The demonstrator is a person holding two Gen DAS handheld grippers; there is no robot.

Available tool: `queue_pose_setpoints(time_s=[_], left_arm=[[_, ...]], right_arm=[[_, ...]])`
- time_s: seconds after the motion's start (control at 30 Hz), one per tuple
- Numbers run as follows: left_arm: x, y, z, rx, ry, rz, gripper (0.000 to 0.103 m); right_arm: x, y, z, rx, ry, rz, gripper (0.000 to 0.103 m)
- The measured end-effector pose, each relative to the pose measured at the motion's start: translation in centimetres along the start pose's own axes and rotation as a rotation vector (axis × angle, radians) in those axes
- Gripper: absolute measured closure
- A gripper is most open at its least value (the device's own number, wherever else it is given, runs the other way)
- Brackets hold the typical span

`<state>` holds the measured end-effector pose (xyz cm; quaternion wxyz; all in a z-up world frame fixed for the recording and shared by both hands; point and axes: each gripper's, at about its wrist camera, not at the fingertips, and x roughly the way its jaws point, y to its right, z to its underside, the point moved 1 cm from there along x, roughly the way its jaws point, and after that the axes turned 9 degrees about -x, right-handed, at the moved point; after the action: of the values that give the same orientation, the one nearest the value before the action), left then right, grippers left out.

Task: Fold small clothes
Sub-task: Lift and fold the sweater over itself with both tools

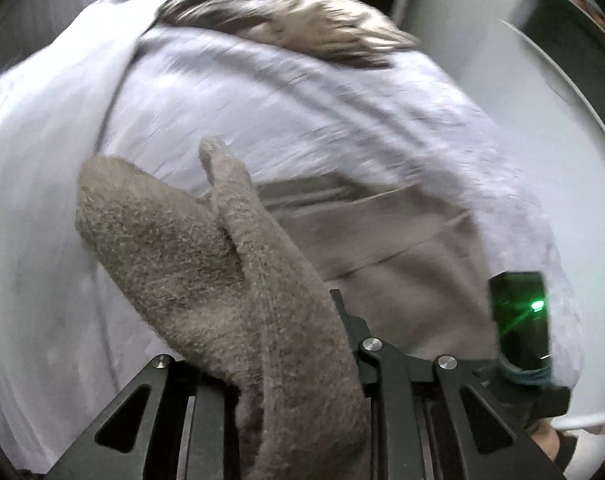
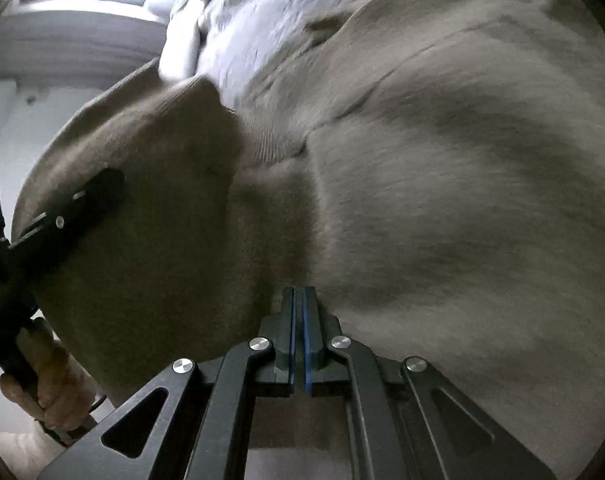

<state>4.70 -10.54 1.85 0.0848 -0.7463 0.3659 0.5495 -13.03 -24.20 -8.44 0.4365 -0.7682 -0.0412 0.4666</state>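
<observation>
The left gripper (image 1: 302,360) is pinched onto a corner of the fuzzy beige knit top (image 1: 206,264), which lies on the wrinkled pale lilac bed sheet (image 1: 262,112). The right gripper (image 2: 301,300) has its blue-edged jaws squeezed together against the same top.

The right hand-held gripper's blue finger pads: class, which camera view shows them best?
The right wrist view. There the right hand-held gripper shows both blue pads pressed together against the beige garment. The left wrist view shows only its dark body with a green light.
</observation>
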Motion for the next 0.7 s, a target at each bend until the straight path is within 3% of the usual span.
queue_pose_setpoints(time_s=[0.17,0.37,0.43,0.57,0.63,0.7], left_arm=[[1.3,8.3,-1.6,0.145,-0.003,0.044,0.079],[6.1,17.9,-0.1,0.308,-0.053,0.056,0.075],[8.1,19.4,0.9,0.34,-0.079,0.023,0.069],[10.2,20.1,2.7,0.358,-0.126,-0.015,0.068],[9.5,20.0,3.0,0.347,-0.11,0.014,0.035],[8.2,19.9,2.6,0.319,-0.064,0.055,0.012]], right_arm=[[-6.2,3.9,1.1,0.095,0.123,-0.03,0.098],[-10.1,10.1,2.8,0.259,0.2,-0.068,0.096],[-10.1,11.4,3.1,0.295,0.204,-0.089,0.096],[-9.5,12.2,3.5,0.333,0.217,-0.135,0.096],[-9.6,12.4,3.8,0.333,0.217,-0.139,0.096],[-9.5,12.6,3.6,0.345,0.216,-0.132,0.096]])
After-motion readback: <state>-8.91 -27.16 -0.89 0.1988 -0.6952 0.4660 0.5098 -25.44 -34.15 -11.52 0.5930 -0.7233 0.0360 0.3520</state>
